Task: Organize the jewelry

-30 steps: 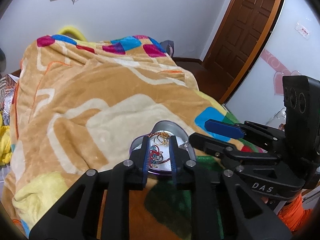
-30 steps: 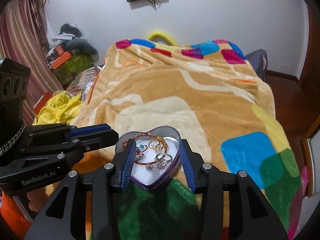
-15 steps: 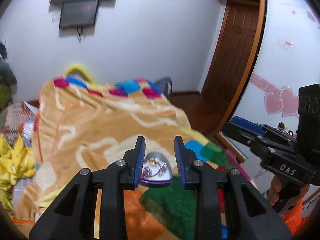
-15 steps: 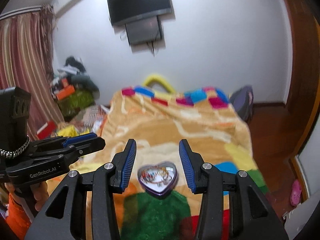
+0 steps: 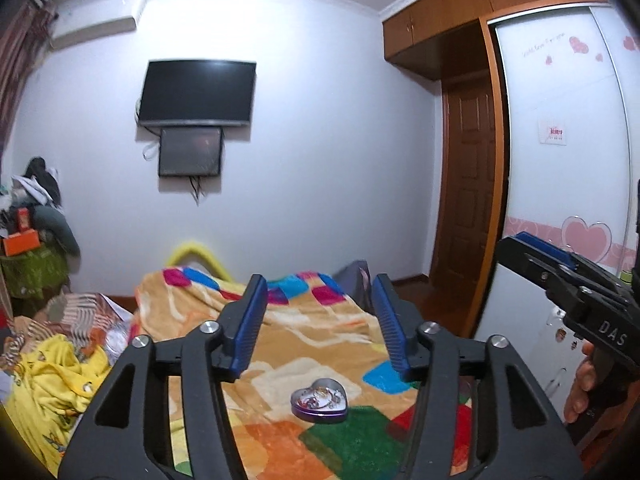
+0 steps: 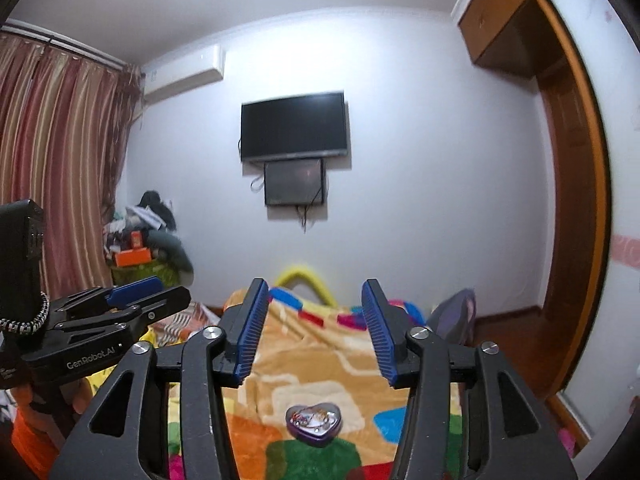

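Note:
A purple heart-shaped tin (image 5: 319, 400) with several rings and a red bracelet inside lies open on the colourful blanket (image 5: 312, 332); it also shows in the right wrist view (image 6: 313, 423). My left gripper (image 5: 318, 328) is open and empty, held well back and above the tin. My right gripper (image 6: 314, 328) is open and empty too, likewise far from the tin. The right gripper appears at the right edge of the left wrist view (image 5: 576, 292), and the left gripper appears at the left of the right wrist view (image 6: 120, 312).
The bed stands against a white wall with a television (image 5: 197, 94). Yellow clothes (image 5: 52, 384) and a cluttered pile (image 5: 32, 240) lie at the left. A wooden door (image 5: 468, 204) and a white wardrobe (image 5: 560, 160) are at the right.
Both grippers have pulled far back and up from the tin, which now looks small on the bed. Their jaws have opened wider. The tin has stayed on the blanket.

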The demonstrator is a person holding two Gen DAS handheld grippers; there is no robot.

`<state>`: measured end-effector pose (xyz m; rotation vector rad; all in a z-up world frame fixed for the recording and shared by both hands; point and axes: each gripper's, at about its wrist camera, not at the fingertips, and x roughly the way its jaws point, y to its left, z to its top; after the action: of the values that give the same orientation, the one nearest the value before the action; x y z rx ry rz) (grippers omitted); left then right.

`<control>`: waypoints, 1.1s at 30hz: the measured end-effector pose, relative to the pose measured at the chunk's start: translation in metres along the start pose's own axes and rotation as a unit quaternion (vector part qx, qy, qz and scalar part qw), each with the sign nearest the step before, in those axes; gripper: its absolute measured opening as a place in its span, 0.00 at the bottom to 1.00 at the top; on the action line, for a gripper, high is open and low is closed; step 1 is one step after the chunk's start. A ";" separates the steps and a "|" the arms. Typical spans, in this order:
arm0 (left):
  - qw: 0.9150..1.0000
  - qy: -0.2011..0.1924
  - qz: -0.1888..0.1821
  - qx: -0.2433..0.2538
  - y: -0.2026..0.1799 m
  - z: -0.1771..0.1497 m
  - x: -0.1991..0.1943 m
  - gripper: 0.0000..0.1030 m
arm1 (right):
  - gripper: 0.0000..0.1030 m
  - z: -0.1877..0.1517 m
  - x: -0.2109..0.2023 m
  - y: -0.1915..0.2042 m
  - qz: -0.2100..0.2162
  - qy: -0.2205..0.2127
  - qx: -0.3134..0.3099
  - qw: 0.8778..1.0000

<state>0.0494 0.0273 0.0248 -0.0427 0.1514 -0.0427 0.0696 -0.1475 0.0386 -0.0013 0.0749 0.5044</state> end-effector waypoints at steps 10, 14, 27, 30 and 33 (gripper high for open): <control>0.999 -0.022 0.030 0.002 -0.003 -0.010 -0.016 0.88 | 0.87 -0.006 -0.016 0.010 -0.046 -0.024 -0.007 0.999; 0.999 -0.018 0.033 0.003 -0.006 -0.013 -0.018 0.91 | 1.00 -0.008 -0.023 0.010 -0.059 -0.026 -0.007 0.998; 0.999 -0.014 0.037 0.002 -0.007 -0.020 -0.018 0.93 | 1.00 -0.015 -0.032 0.006 -0.063 -0.008 -0.007 0.998; 0.999 -0.014 0.038 0.002 -0.007 -0.020 -0.018 0.93 | 1.00 -0.016 -0.032 0.005 -0.061 -0.004 -0.004 0.998; 0.999 -0.014 0.038 0.002 -0.007 -0.020 -0.018 0.94 | 1.00 -0.016 -0.033 0.004 -0.062 -0.001 -0.003 0.998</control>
<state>0.0286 0.0199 0.0082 -0.0328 0.1253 0.0339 0.0381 -0.1606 0.0251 -0.0109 0.0714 0.3814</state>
